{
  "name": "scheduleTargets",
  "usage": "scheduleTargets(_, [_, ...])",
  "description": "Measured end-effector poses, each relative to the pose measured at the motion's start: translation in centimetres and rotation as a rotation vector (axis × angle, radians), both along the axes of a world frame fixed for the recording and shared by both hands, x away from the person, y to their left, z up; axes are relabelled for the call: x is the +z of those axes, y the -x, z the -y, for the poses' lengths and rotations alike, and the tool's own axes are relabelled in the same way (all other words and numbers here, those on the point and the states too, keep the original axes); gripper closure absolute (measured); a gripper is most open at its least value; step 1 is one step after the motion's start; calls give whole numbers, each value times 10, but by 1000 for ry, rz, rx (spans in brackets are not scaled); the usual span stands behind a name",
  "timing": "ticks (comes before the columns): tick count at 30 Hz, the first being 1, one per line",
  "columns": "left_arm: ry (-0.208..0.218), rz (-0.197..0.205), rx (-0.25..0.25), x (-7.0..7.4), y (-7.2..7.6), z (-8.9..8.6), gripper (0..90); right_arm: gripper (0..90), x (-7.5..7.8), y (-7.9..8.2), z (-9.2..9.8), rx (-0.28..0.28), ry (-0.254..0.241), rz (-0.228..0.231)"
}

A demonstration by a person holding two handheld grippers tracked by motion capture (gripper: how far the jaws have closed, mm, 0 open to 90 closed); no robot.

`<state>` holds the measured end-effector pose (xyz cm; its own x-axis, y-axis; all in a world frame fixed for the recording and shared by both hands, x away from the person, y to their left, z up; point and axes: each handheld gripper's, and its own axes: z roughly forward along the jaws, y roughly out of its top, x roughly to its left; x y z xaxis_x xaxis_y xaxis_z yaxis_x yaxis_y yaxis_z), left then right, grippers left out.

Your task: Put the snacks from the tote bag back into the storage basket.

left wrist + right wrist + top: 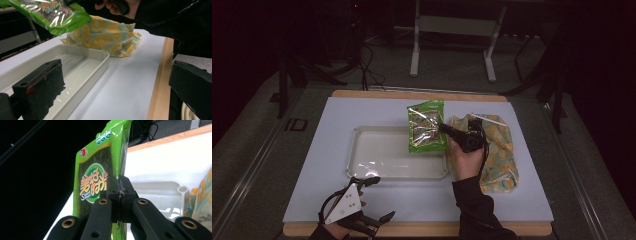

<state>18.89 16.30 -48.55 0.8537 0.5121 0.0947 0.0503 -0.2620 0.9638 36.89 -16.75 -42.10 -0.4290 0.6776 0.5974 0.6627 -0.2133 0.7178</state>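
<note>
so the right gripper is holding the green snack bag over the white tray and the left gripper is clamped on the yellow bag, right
Not quite: the left gripper holds nothing; the high view shows it open near the table's front edge, apart from the yellow bag. The right gripper does hold the green snack bag over the white tray.

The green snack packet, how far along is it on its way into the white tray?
Done: the right gripper has its jaws shut on the green packet. In hand: the packet hangs above the white tray, which holds nothing so far. Left: lowering and releasing it; the yellow-patterned bag lies beside the tray. The left gripper rests open nearby.
</note>
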Motion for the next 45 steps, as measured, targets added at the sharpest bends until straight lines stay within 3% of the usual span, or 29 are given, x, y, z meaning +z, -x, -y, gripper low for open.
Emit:
scheduleTargets(9, [-6, 1, 0, 0, 0, 0, 3, 888, -27, 7, -4, -5, -13, -41])
scheduleTargets(30, [-2, 0, -10, 0, 1, 1, 4, 887, -73, 21, -6, -27, 4, -128])
scheduleTargets(45, [-4, -5, -14, -1, 0, 1, 4, 887, -87, 30, -7, -41, 8, -134])
